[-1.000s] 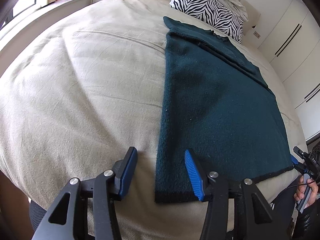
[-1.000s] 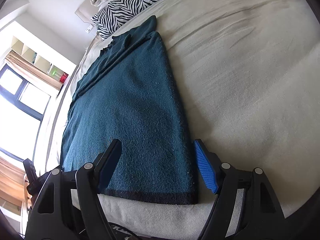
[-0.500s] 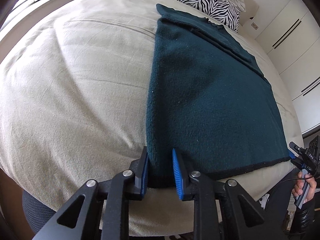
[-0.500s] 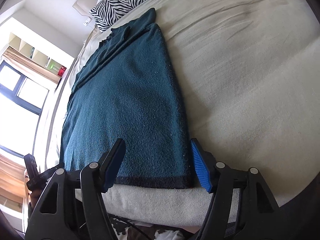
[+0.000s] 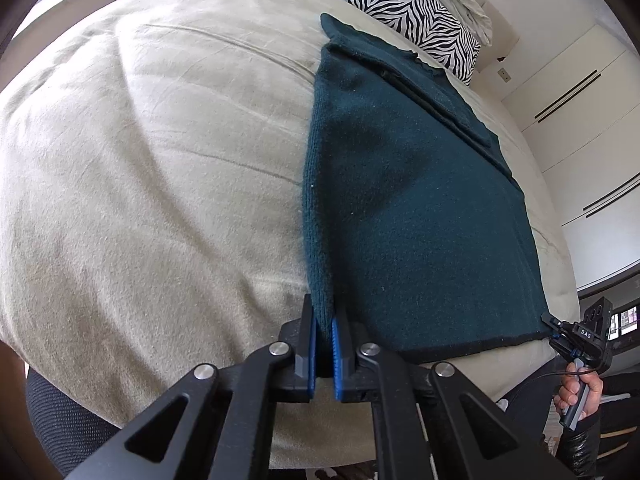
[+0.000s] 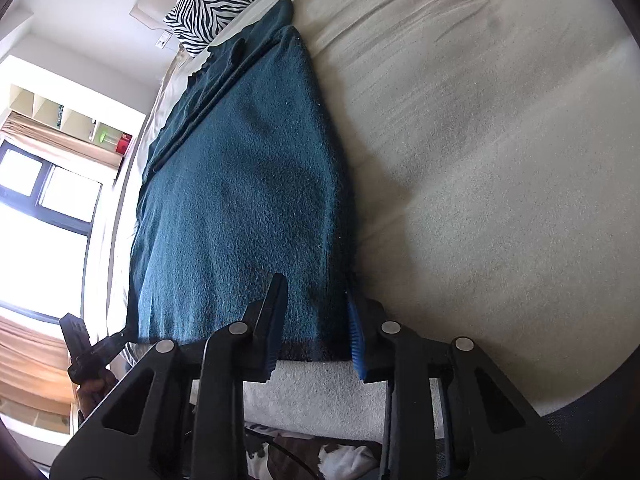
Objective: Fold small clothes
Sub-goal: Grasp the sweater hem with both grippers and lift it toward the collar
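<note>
Your left gripper (image 5: 323, 342) is clenched on the near left corner of the teal knit garment (image 5: 404, 208), its blue pads pressed against either side of the folded left edge so that the cloth stands up in a ridge between them. The garment lies stretched lengthwise on the beige bedspread (image 5: 152, 184), running from the near edge of the bed away toward the zebra-striped pillow (image 5: 416, 8) at the far end; its near hem carries a dark band and sits just short of the bed's near edge. A folded layer lies along its far right part.

Your right gripper (image 6: 314, 326) sits at the near right corner of the same garment (image 6: 240, 184): its fingers are apart, the dark left finger (image 6: 272, 320) resting on top of the cloth and the blue-padded right finger (image 6: 355, 338) just beside the garment's right edge on the bedspread (image 6: 500, 160). It straddles the corner without pinching it. In the left wrist view that gripper (image 5: 554, 326) shows at the far right, touching the hem corner, with your hand (image 5: 580, 394) on its handle. White wardrobe doors (image 5: 580, 92) stand to the right of the bed, and a bright window (image 6: 36, 232) lies to the left
</note>
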### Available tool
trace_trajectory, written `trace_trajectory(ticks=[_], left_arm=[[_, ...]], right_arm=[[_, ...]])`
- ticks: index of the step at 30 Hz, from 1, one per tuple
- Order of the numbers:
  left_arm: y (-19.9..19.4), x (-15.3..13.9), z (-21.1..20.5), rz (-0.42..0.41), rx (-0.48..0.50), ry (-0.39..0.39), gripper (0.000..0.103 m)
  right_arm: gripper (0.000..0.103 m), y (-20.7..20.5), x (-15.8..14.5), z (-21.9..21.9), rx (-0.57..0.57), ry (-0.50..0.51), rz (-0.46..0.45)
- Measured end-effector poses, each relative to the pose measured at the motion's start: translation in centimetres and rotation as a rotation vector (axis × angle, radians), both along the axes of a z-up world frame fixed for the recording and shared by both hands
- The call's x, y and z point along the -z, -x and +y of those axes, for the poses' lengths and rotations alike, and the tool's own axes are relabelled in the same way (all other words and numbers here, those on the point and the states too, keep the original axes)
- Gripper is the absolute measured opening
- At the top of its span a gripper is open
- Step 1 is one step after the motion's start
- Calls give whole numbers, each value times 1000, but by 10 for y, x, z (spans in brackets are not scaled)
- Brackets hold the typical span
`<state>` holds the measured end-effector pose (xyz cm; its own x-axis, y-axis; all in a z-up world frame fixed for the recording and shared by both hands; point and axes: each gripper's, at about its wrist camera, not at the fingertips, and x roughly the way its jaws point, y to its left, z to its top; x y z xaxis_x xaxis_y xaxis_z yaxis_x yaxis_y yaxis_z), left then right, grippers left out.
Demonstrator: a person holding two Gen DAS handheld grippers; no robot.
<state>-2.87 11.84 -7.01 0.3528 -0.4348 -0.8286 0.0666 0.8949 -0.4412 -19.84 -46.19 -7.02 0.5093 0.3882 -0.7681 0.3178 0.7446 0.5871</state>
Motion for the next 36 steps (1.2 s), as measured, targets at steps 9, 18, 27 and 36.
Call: trace_trajectory(ticks=[9, 18, 27, 36], left_arm=[[2, -22, 8, -32, -25, 157, 7], [-16, -58, 30, -112, -123, 390, 7], [-80, -80, 29, -157, -183, 525, 7], [-179, -82, 17, -176, -232, 531, 7]], right_arm=[[7, -5, -24, 4, -35, -107, -100], [7, -47, -66, 7, -21, -175, -241], [7, -123, -101, -12, 49, -162, -329], [7, -232, -117, -36, 104, -130, -367]])
